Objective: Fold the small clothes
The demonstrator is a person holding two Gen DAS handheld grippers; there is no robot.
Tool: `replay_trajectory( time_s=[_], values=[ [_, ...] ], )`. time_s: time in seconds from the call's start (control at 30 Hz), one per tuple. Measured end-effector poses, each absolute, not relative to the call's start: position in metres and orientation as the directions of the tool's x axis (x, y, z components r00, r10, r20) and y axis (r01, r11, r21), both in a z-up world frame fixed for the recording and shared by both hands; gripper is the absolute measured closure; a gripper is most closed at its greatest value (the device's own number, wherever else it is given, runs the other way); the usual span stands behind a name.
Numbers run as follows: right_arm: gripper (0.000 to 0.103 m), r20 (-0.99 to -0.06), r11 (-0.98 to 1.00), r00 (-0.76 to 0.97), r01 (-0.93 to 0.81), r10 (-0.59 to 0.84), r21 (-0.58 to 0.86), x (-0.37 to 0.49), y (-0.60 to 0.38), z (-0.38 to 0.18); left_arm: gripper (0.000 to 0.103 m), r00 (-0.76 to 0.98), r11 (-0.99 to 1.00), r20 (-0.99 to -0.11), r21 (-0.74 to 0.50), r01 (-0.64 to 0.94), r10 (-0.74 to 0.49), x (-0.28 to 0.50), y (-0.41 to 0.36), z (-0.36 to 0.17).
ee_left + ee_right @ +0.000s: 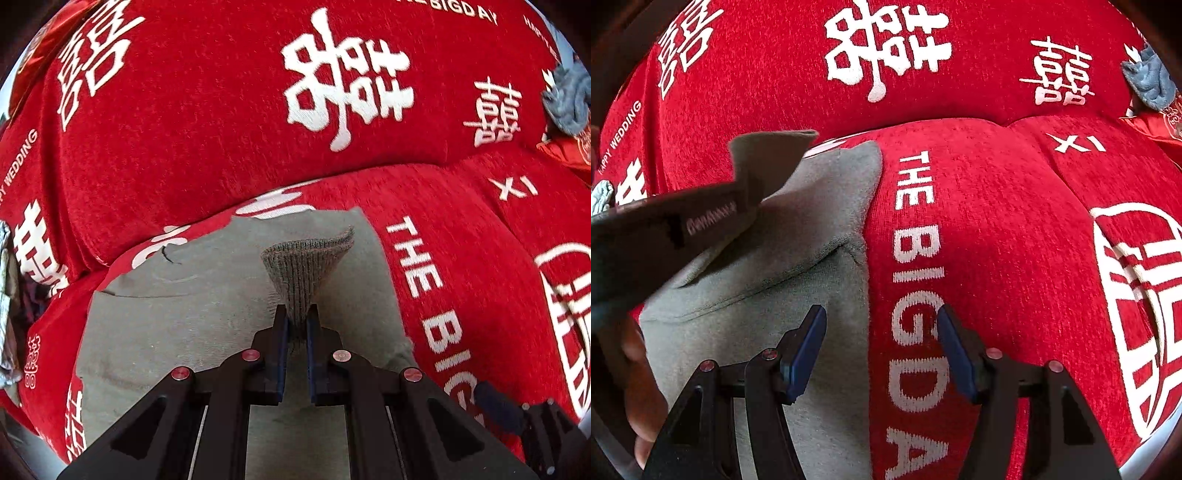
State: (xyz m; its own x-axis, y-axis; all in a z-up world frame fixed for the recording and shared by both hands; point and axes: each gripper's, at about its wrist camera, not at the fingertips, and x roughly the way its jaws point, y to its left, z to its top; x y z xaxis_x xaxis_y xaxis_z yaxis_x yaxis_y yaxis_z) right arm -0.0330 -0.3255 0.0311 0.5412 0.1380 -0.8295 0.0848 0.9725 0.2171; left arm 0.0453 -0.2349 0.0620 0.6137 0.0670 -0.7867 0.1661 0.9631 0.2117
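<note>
Currently: left hand-held gripper (297, 325) is clamping the ribbed cuff (308, 266) of the grey garment (177, 325) lying directly beneath; right hand-held gripper (882, 350) is hovering, jaws apart. Risk: cuff possibly slipping from a shallow pinch, spoiling the fold.

Grey garment (812, 369) cut off at bottom edge; left hand-held gripper (738, 210) blurred (covers garment's far-left part).

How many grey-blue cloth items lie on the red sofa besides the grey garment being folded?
1 certain: a crumpled grey-blue cloth at the far right against the backrest. Pale fabric at the left edge may be another; cannot tell.
</note>
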Motion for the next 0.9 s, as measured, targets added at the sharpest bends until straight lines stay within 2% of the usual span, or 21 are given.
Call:
replay_trajectory(
  time_s=[0.17, 0.23, 0.27, 0.3, 0.37, 0.5, 0.67, 0.77, 0.9],
  values=[
    [0.037, -0.829, 0.969, 0.542, 0.096, 0.139, 0.226, -0.034, -0.326, 0.031, 0.091, 0.534, 0.976, -0.846, 0.108, 0.19, -0.01, 0.055, -0.225, 0.046],
    [0.037, -0.828, 0.968, 0.543, 0.098, 0.141, 0.23, -0.034, -0.327, 0.032, 0.06, 0.502, 0.978, -0.863, 0.047, 0.204, -0.063, 0.057, -0.22, 0.04],
    [0.037, -0.828, 0.968, 0.543, 0.099, 0.141, 0.23, -0.034, -0.327, 0.032, 0.023, 0.494, 0.979, -0.865, 0.024, 0.204, -0.082, 0.057, -0.218, 0.039],
    [0.037, -0.828, 0.968, 0.543, 0.099, 0.14, 0.229, -0.034, -0.327, 0.032, 0.007, 0.508, 0.982, -0.857, 0.012, 0.188, -0.087, 0.055, -0.214, 0.039],
    [0.037, -0.829, 0.969, 0.544, 0.102, 0.135, 0.224, -0.035, -0.328, 0.033, 0.007, 0.542, 0.987, -0.836, 0.005, 0.16, -0.084, 0.053, -0.207, 0.041],
    [0.037, -0.827, 0.965, 0.547, 0.116, 0.134, 0.234, -0.037, -0.332, 0.033, 0.007, 0.498, 0.974, -0.844, -0.114, 0.196, -0.199, 0.054, -0.193, 0.039],
    [0.037, -0.807, 0.954, 0.57, 0.128, 0.152, 0.27, -0.039, -0.341, 0.041, 0.007, 0.522, 0.946, -0.792, -0.229, 0.228, -0.317, 0.041, -0.153, 0.055],
    [0.037, -0.789, 0.942, 0.586, 0.123, 0.186, 0.313, -0.032, -0.341, 0.048, 0.007, 0.545, 0.955, -0.784, -0.231, 0.188, -0.297, 0.042, -0.126, 0.06],
    [0.037, -0.762, 0.917, 0.591, 0.088, 0.266, 0.388, -0.012, -0.328, 0.058, 0.007, 0.556, 0.98, -0.808, -0.18, 0.083, -0.195, 0.047, -0.09, 0.052]
  ],
)
